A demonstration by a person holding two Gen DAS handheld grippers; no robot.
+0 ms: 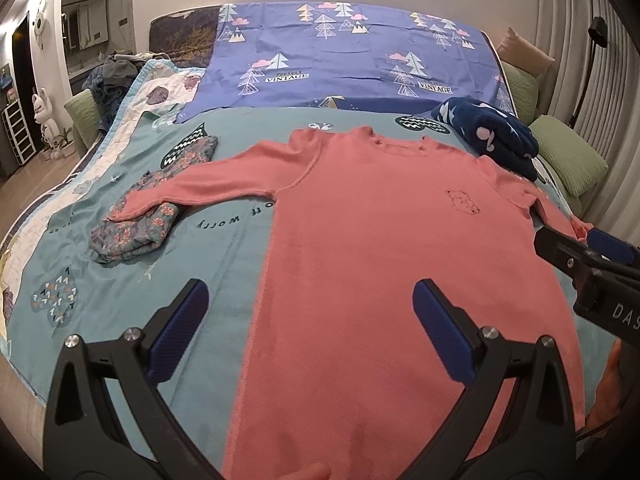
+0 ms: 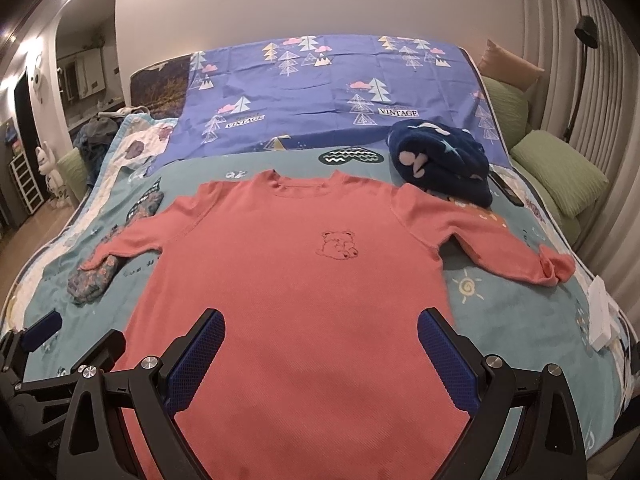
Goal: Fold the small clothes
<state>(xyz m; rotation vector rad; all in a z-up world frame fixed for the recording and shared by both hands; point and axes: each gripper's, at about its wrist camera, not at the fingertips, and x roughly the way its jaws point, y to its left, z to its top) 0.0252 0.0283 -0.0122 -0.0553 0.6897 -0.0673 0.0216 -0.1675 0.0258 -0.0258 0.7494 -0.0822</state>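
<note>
1. My left gripper [image 1: 311,334] is hanging over the lower left part of the pink long-sleeve shirt [image 1: 380,264]. Its jaws are spread wide with nothing between them.
2. My right gripper [image 2: 321,354] is the same deal: jaws wide apart, holding nothing, sitting above the shirt's hem area.
3. The shirt lies flat and face up in the middle of the bed, both sleeves out to the sides, and there's a little bear outline [image 2: 339,245] on the chest.
4. The surface is a teal printed bedspread [image 1: 224,240] with hearts and lettering on it. A purple sheet with a tree print [image 1: 340,60] covers the far half of the bed.
5. The left sleeve cuff rests on a folded floral garment [image 1: 132,228]. A bundled navy fleece piece [image 2: 440,160] sits near the right shoulder.
6. Green pillows [image 2: 560,172] are along the right side by a ribbed wall, and a white box [image 2: 602,320] sits at the right edge of the bed.
7. Room-wise there's an arched doorway and a white figurine [image 1: 44,120] off to the left, plus a clothes pile [image 1: 116,76] at the far left corner.
</note>
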